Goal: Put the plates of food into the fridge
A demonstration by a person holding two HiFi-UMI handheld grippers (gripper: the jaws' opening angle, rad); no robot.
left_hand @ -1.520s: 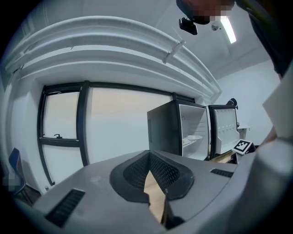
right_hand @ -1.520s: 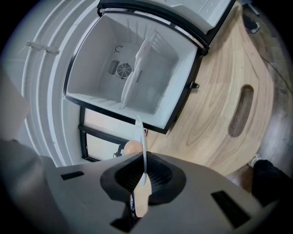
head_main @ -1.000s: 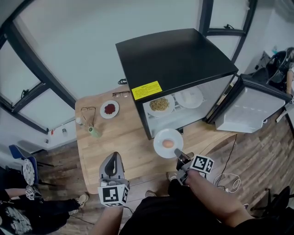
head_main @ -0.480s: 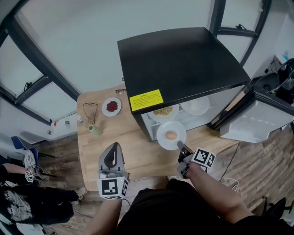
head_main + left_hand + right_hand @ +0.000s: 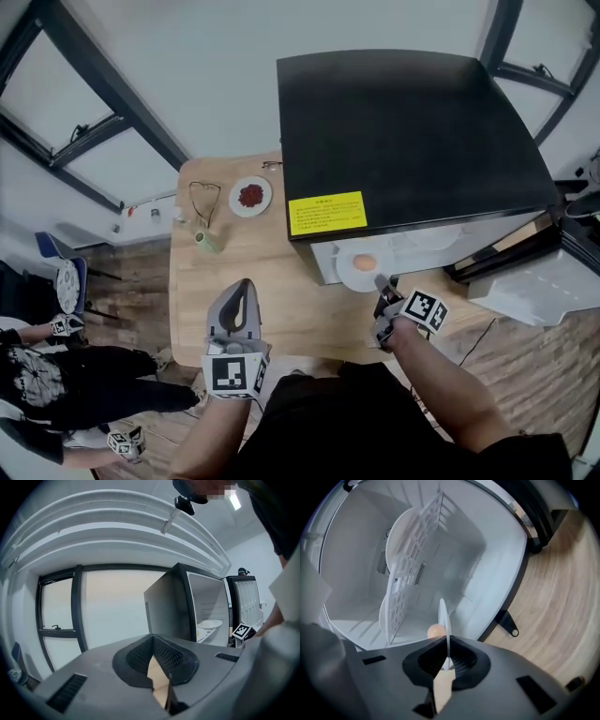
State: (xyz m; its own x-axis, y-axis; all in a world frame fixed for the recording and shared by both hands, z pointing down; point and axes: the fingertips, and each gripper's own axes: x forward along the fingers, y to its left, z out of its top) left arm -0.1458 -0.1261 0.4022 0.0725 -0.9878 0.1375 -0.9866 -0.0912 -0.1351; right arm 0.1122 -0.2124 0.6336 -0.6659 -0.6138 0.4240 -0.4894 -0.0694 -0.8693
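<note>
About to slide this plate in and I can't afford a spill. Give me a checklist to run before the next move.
1. Right gripper grip on egg plate rim: ok, clamped.
2. Egg seated on its plate: ok.
3. Fridge door open: ok.
4. Room under the wire shelf: ok, bare as far as visible.
5. Left gripper empty, away from the fridge: ok.
6. Red-food plate stowed: not ok, on the table.
</note>
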